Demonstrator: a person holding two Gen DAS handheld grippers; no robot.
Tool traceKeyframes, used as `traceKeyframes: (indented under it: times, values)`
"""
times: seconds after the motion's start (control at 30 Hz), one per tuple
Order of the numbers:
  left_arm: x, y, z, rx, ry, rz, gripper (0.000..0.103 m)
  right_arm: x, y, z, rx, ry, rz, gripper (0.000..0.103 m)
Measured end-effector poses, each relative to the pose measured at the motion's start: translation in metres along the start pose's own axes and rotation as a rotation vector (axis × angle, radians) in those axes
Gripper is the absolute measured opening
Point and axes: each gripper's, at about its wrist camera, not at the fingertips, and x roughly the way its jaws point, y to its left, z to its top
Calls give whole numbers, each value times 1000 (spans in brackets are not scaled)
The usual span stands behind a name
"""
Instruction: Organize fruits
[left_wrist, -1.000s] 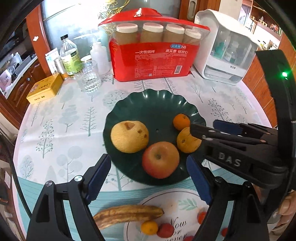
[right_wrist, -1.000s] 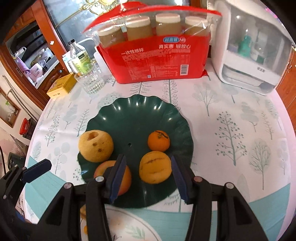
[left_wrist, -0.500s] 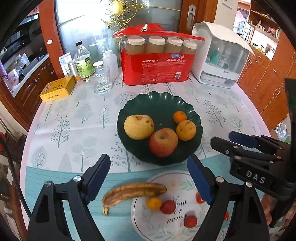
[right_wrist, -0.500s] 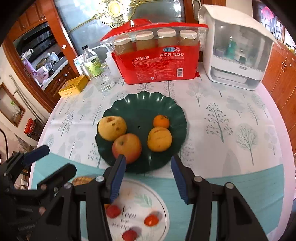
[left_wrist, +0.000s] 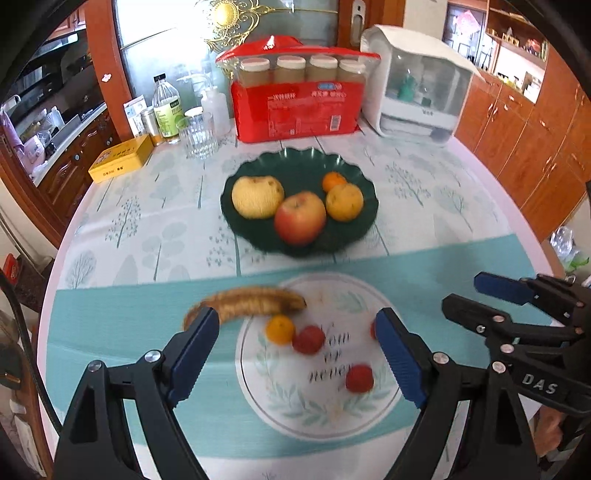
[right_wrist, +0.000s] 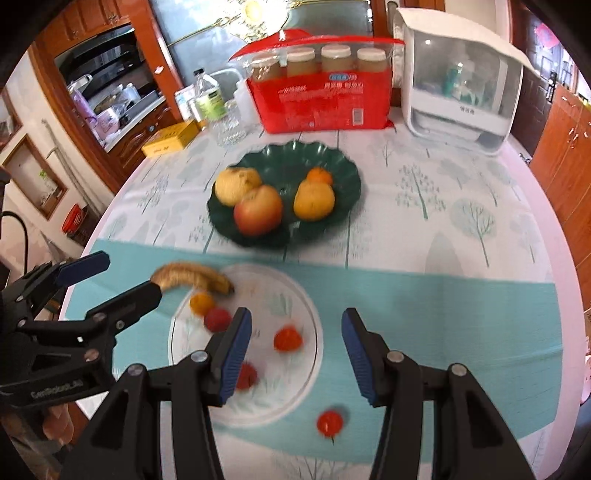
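A dark green plate (left_wrist: 295, 162) (right_wrist: 343, 173) holds a pear (left_wrist: 257, 196), an apple (left_wrist: 300, 218), a yellow fruit (left_wrist: 344, 202) and a small orange (left_wrist: 333, 181). Nearer me, a white plate (left_wrist: 317, 410) (right_wrist: 291, 391) holds a kumquat (left_wrist: 280, 329) and several red tomatoes (left_wrist: 359, 378). A brown banana (left_wrist: 255, 301) (right_wrist: 192, 277) lies across its left rim. One tomato (right_wrist: 330, 423) lies on the cloth. My left gripper (left_wrist: 297, 356) is open and empty above the white plate. My right gripper (right_wrist: 295, 354) is open and empty over it too.
At the back stand a red pack of jars (left_wrist: 297, 105), a white appliance (left_wrist: 421, 96), a glass (left_wrist: 199, 134), bottles (left_wrist: 168, 107) and a yellow tin (left_wrist: 122, 162). The round table's edge (left_wrist: 55, 280) curves close on the left and right.
Both grippers have pulled back from the green plate toward me and now hover over the white plate. The yellow fruit stays on the green plate. Both stay open.
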Motion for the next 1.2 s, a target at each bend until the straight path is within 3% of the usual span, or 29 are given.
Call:
traceKeyframes:
  times: [0.6, 1.2]
  values:
    - [11, -28, -67, 4, 95, 37, 86, -9, -13, -73, -80, 4, -23, 51]
    - [64, -36, -76, -78, 187, 1, 86, 35, -39, -111, -47, 111, 15, 51]
